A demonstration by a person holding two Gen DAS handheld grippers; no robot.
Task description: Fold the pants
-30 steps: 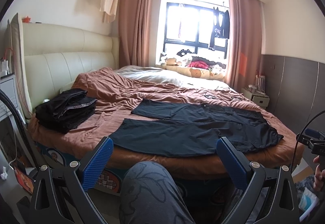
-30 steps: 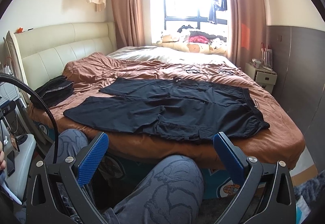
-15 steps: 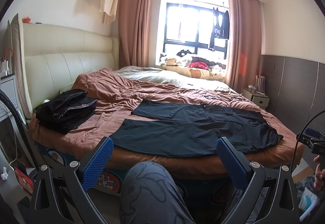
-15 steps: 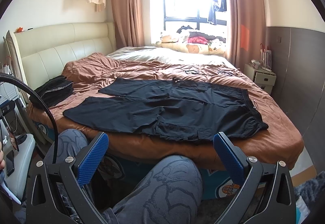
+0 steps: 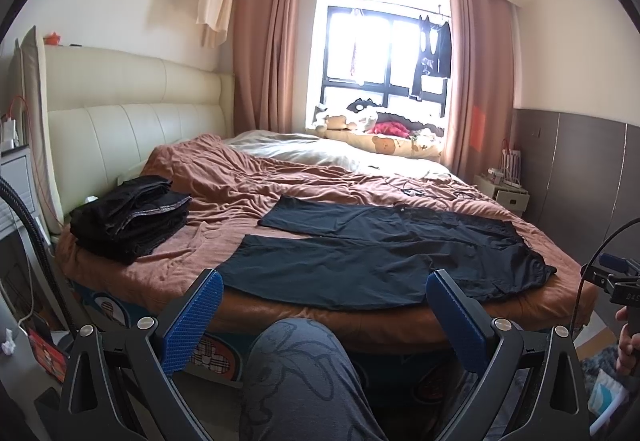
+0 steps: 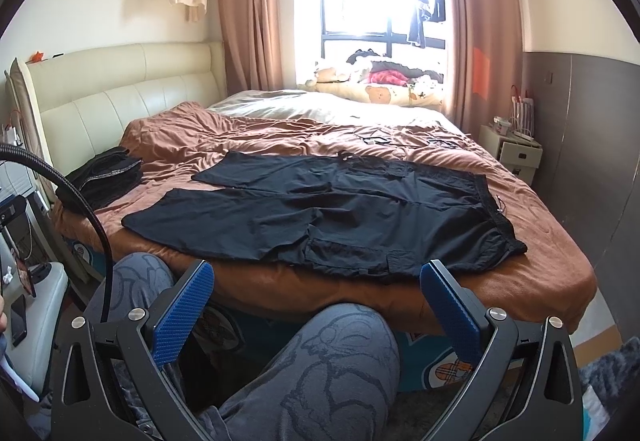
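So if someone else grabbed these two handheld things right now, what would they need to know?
Left tool: open, empty, held low in front of the bed above the person's knee.
Right tool: open, empty, likewise short of the bed.
Black pants: spread flat on the brown bedspread, legs side by side toward the headboard, waistband to the right.
Pile of folded dark clothes: near the headboard.
Done: pants laid out.
Left: every fold, then probably onto the pile.

A bed (image 5: 400,329) with a cream padded headboard (image 5: 132,129) carries a rumpled brown blanket (image 5: 256,189). Black pants (image 6: 340,205) lie flat and unfolded near its front edge, legs toward the headboard. A stack of folded dark clothes (image 5: 130,219) sits beside the headboard, well apart.
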